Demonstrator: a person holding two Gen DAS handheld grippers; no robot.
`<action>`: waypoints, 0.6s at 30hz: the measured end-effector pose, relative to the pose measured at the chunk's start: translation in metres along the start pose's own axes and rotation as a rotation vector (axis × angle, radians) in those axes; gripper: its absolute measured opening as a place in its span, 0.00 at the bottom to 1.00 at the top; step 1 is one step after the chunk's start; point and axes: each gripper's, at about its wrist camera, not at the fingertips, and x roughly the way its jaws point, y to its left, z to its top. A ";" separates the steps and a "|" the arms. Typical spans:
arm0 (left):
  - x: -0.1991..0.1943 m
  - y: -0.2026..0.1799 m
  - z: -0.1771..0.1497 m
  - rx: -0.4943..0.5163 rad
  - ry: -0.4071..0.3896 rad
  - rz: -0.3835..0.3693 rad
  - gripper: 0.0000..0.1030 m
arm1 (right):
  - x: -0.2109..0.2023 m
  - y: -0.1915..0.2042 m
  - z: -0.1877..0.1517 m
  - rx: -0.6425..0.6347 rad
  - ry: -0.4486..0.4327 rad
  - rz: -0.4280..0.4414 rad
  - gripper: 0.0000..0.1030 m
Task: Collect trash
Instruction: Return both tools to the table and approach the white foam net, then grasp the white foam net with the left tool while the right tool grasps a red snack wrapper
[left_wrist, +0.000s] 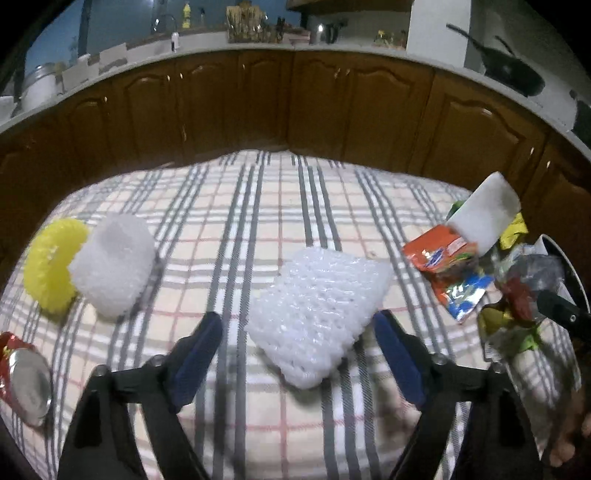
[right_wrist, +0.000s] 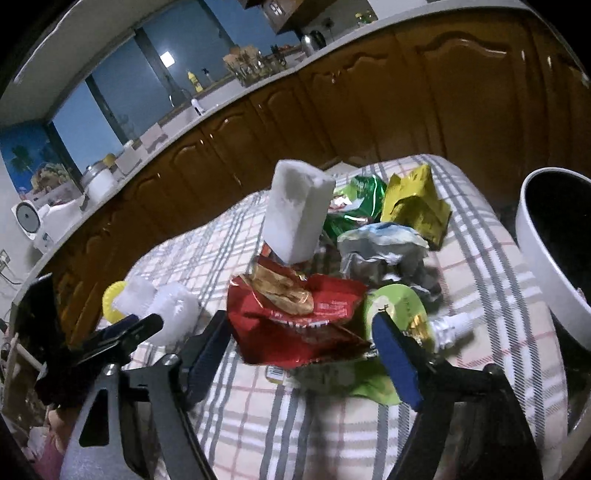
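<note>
So on my left wrist cam the left gripper (left_wrist: 297, 325) has its jaws apart with the white foam netting piece (left_wrist: 318, 315) sitting between them on the plaid cloth of the desk (left_wrist: 236, 221); the blue pads aren't pressing on it, there's a gap on both sides. Off to the left there's another white foam net (left_wrist: 112, 266) touching a yellow one (left_wrist: 51, 260), and a red can (left_wrist: 24, 380) lying on its side near the edge. Right wrist cam: the right gripper (right_wrist: 299, 338) is also spread, hovering at the red snack wrapper (right_wrist: 295, 321), which sits between the jaws, but I don't see the pads clamped on it. The rest of the trash is heaped right behind it: a white foam block (right_wrist: 295, 214) standing up out of the pile, a green wrapper (right_wrist: 364, 201), a yellow wrapper (right_wrist: 415, 206), a crumpled silver bag (right_wrist: 382, 247) and a light green packet (right_wrist: 397, 306). A white bin with a dark inside (right_wrist: 543, 266) stands at the right, just beside the pile. Brown kitchen cabinets (left_wrist: 295, 107) run along the back.
</note>
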 end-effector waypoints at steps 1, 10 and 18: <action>0.006 -0.001 0.000 -0.001 0.022 -0.015 0.53 | 0.001 0.001 0.000 -0.002 0.006 0.001 0.60; -0.009 -0.008 -0.003 -0.003 0.024 -0.101 0.21 | -0.017 -0.002 -0.009 0.005 -0.003 0.028 0.46; -0.061 -0.045 -0.012 0.057 -0.013 -0.244 0.21 | -0.054 -0.006 -0.018 0.014 -0.037 0.049 0.45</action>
